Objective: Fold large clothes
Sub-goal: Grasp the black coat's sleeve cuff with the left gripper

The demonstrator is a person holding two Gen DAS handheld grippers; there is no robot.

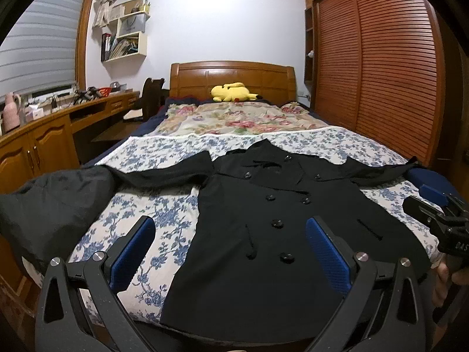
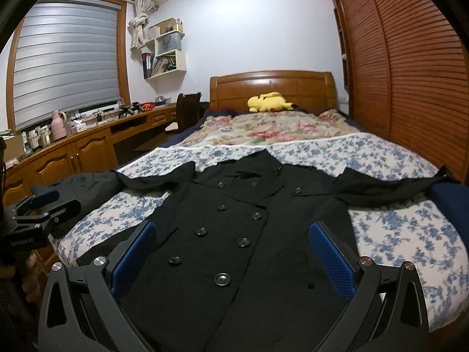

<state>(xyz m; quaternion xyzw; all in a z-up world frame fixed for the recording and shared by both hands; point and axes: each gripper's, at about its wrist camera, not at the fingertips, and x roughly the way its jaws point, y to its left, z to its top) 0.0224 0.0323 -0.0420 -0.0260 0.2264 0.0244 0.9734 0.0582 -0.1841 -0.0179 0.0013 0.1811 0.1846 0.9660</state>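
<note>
A black double-breasted coat lies flat, front up, on the bed, sleeves spread out to both sides; it also shows in the right wrist view. Its left sleeve hangs off the bed's left edge. My left gripper is open and empty, hovering above the coat's lower left part near the hem. My right gripper is open and empty above the coat's lower front. The right gripper also shows at the right edge of the left wrist view, and the left gripper at the left edge of the right wrist view.
The bed has a blue floral sheet and a pink floral blanket further back. A yellow plush toy lies at the wooden headboard. A wooden desk runs along the left; a louvred wardrobe stands on the right.
</note>
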